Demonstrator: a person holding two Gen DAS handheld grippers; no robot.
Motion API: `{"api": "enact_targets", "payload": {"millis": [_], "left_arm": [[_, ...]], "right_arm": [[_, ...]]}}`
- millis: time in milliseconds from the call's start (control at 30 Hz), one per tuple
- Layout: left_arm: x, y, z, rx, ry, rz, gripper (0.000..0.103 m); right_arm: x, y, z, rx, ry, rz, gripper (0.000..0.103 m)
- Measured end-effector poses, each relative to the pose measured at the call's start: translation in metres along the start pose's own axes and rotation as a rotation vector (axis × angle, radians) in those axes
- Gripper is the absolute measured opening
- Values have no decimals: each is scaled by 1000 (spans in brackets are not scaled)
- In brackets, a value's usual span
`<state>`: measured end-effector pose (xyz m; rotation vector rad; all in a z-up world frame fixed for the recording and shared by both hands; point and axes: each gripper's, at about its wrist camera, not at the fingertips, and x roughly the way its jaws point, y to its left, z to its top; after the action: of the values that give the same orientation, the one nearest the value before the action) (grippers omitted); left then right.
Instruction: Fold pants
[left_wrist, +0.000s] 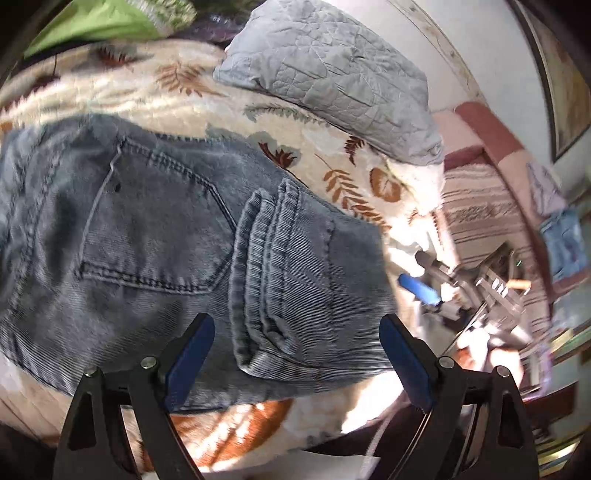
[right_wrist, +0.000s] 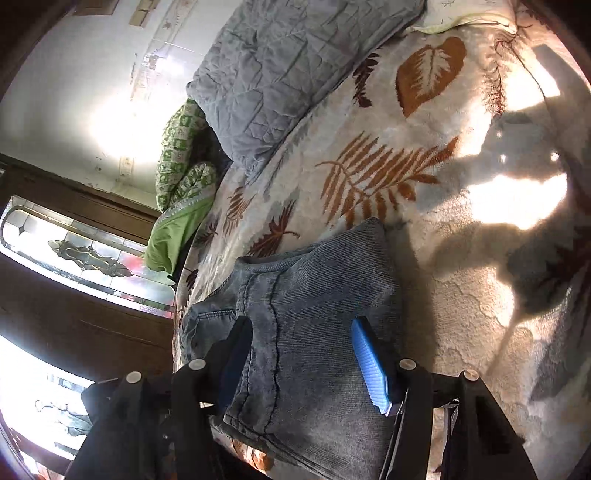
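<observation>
The folded grey corduroy pants lie on a bed's leaf-patterned blanket, back pocket up, hems stacked on top. The left tool hangs above their near edge, jaws spread wide with nothing between the pads. The right tool is poised over the pants' other end, jaws apart, gripping nothing. A grey quilted pillow lies beyond.

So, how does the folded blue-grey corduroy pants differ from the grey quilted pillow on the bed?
The folded blue-grey corduroy pants have fine ribs, seams and a stitched pocket; the grey quilted pillow shows creased quilted squares. The pants lie flat as a compact bundle near the bed's edge, in front of both grippers; the pillow is plump and sits farther back. Both rest on the cream leaf-print blanket.
</observation>
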<state>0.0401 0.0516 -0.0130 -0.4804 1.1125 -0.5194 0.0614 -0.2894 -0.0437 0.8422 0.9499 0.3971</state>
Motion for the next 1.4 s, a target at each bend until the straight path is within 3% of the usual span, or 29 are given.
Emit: {"api": "enact_targets", "payload": {"millis": [67,133,200,300,467,667,733,800,867,967,1133,1267,1400], "left_arm": [[0,10,-1,-131,30,-109,91],[2,10,-4,-209,51,-162,90],[1,3,-5,-217,43,-172,84],[6,-12,-3,-207,59,-192,84],[34,-9,-2,-220,106,8,84],[48,-9,-1,-224,130,69,80],[51,-10,2,-216,134,122,65],[54,-6,2,-209,141,181,35],[51,-1,2,-199,137,222,13],[45,7,-1,-203,125,212,11],[9,-22,-20,-83,-5,222,10],[24,-5,-33,-99,26,262,10],[31,10,-31,-109,45,233,11]], "right_arm": [[-5,-3,-13,-10,1,16,60],[-3,-9,-23,3,10,19,60],[-1,-15,-29,12,17,22,60],[-2,-21,-31,22,20,46,60],[-4,-23,-36,18,24,60,60],[-3,-21,-41,-6,39,57,60],[-3,-21,-41,-3,38,57,60],[-3,-23,-42,-2,41,55,60],[-3,-23,-42,-5,47,45,60],[-2,-24,-42,-5,50,45,60],[-4,-24,-44,-3,47,46,60],[-5,-24,-46,-8,45,37,60],[-11,-15,-48,-34,50,11,60]]}}
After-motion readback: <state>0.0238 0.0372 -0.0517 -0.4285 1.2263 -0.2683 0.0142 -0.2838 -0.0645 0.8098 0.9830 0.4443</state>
